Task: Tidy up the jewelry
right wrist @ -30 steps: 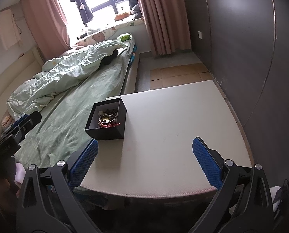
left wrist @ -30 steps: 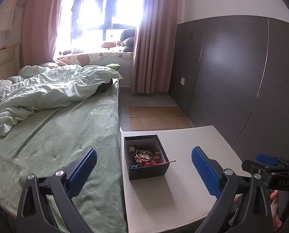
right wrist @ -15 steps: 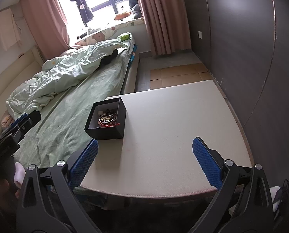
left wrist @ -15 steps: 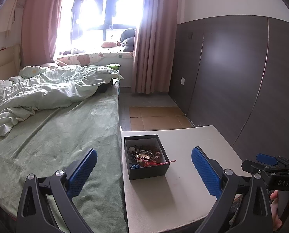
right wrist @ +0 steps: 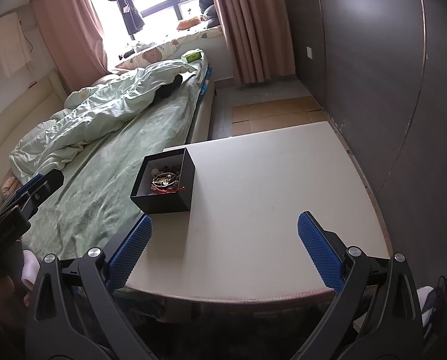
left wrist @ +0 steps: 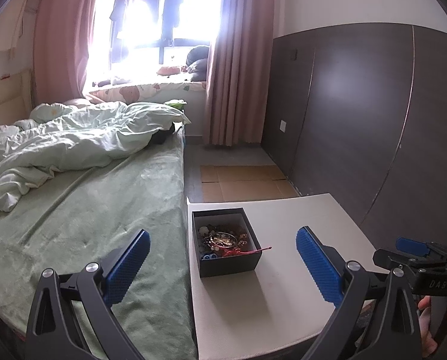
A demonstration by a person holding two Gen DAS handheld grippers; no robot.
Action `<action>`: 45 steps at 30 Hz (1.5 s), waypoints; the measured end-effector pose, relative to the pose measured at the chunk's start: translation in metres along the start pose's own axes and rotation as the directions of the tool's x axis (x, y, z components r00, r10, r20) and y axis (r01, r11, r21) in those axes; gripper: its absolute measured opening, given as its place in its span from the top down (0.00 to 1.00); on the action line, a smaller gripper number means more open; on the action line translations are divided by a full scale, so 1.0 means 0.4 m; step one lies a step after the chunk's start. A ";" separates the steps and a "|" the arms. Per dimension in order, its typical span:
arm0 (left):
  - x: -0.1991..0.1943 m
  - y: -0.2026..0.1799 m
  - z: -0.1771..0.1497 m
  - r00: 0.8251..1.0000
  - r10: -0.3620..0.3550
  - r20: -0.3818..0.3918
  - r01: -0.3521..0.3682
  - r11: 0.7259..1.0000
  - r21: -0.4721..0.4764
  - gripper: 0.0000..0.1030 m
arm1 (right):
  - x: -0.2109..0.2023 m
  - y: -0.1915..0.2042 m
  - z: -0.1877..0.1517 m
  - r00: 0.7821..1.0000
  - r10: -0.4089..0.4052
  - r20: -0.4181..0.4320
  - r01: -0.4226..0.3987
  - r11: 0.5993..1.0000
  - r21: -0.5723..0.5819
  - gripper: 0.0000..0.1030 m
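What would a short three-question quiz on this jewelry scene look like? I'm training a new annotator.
1. True or false: the left gripper is open.
2. The black jewelry box stands: A) on the bed, B) on the white table near its bed-side edge, C) on the floor.
3. Fill in: a ___ cord hangs over the box's rim.

Key: 1 true; 2 B; 3 red.
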State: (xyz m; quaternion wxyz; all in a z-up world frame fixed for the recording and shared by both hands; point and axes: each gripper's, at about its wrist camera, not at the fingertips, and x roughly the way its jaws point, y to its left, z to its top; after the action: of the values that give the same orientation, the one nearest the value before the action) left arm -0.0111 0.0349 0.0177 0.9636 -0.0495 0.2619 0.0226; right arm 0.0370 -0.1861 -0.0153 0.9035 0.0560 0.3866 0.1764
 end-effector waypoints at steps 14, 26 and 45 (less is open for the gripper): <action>0.018 0.007 0.006 1.000 -0.012 -0.028 0.012 1.000 -0.020 0.08 | -0.001 0.000 -0.005 1.000 0.001 -0.002 -0.001 1.000 -0.002 0.06; 0.053 0.029 0.015 0.999 -0.019 -0.038 0.018 0.999 -0.038 0.08 | 0.042 0.012 0.015 1.000 0.007 -0.020 -0.007 1.000 0.005 0.06; 0.135 0.041 0.042 0.997 -0.026 -0.066 0.022 0.998 -0.053 0.08 | 0.123 0.009 0.068 0.998 0.000 -0.059 0.001 1.000 0.016 0.06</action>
State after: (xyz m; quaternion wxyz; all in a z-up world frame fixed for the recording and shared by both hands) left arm 0.0425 0.0538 0.0034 0.9528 -0.0783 0.2928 0.0161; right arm 0.0872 -0.1640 -0.0290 0.8913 0.0579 0.4145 0.1746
